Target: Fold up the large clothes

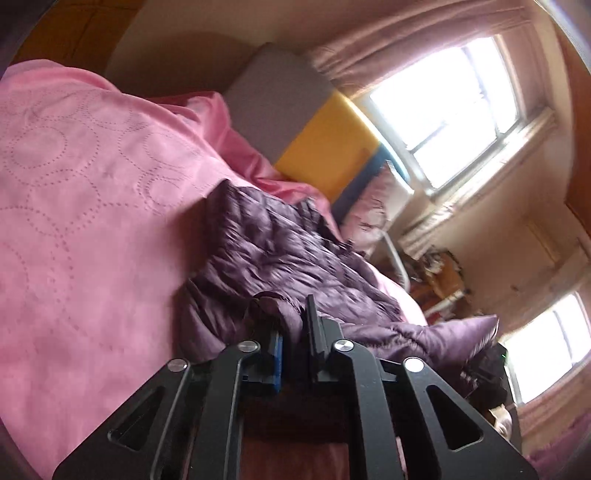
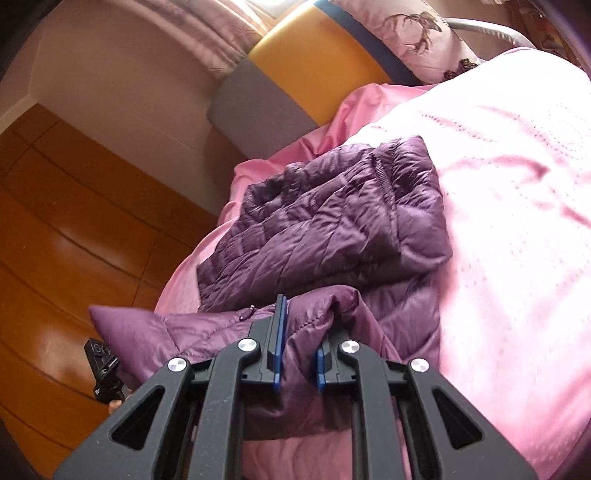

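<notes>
This is a bedroom in a home. A bed fills the frames, spread with a pink stitched coverlet [image 1: 74, 206], its padded headboard [image 2: 291, 74] in grey, yellow and blue blocks at top centre of the right view, a printed pillow [image 2: 417, 33] beside it. Curtained windows [image 1: 450, 107] glow upper right of the left view; a wooden floor [image 2: 66, 229] lies left.

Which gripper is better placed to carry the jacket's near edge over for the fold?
Neither clearly: the left gripper and right gripper both pinch the purple jacket edge, so move together.
</notes>
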The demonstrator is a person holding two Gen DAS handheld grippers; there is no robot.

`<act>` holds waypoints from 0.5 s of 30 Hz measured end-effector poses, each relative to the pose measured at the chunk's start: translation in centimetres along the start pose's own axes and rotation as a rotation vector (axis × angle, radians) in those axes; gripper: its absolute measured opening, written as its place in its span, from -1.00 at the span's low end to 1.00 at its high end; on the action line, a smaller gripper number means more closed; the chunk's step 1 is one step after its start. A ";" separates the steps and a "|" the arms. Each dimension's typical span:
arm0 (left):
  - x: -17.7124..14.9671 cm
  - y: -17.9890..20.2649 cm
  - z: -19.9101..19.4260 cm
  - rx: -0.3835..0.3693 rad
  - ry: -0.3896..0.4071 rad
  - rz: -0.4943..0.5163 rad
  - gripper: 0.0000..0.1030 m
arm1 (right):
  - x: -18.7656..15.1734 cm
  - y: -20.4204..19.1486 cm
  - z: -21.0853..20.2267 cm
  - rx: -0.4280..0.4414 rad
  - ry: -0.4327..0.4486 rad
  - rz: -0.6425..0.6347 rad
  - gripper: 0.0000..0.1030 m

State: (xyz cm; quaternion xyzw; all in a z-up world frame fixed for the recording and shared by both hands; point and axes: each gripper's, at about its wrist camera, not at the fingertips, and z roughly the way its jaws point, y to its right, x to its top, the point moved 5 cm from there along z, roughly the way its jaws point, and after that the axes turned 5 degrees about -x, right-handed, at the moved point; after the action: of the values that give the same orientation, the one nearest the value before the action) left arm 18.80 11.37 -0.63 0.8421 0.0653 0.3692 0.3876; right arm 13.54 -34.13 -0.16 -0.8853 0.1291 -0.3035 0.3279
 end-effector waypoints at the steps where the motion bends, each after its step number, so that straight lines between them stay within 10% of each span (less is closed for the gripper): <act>1: 0.4 -0.3 0.6 0.012 -0.007 -0.006 -0.62 | 0.5 0.3 0.6 -0.005 -0.004 0.004 -0.61; 6: 1.6 -2.9 0.5 -0.010 0.038 -0.133 0.75 | 2.4 1.4 0.8 0.098 0.037 0.092 0.89; 9: 1.5 -5.1 -1.2 -0.002 0.087 -0.174 0.76 | 1.9 2.3 -0.4 0.089 0.087 0.080 0.92; 15: -3.5 -7.4 0.6 0.016 -0.064 -0.135 0.74 | -3.1 5.4 0.0 -0.059 0.013 0.033 0.91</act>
State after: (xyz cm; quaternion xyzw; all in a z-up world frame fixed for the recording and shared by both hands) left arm 17.98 14.75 -8.02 0.8502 0.1124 0.3147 0.4068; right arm 11.00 -36.85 -5.10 -0.8903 0.1546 -0.3001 0.3057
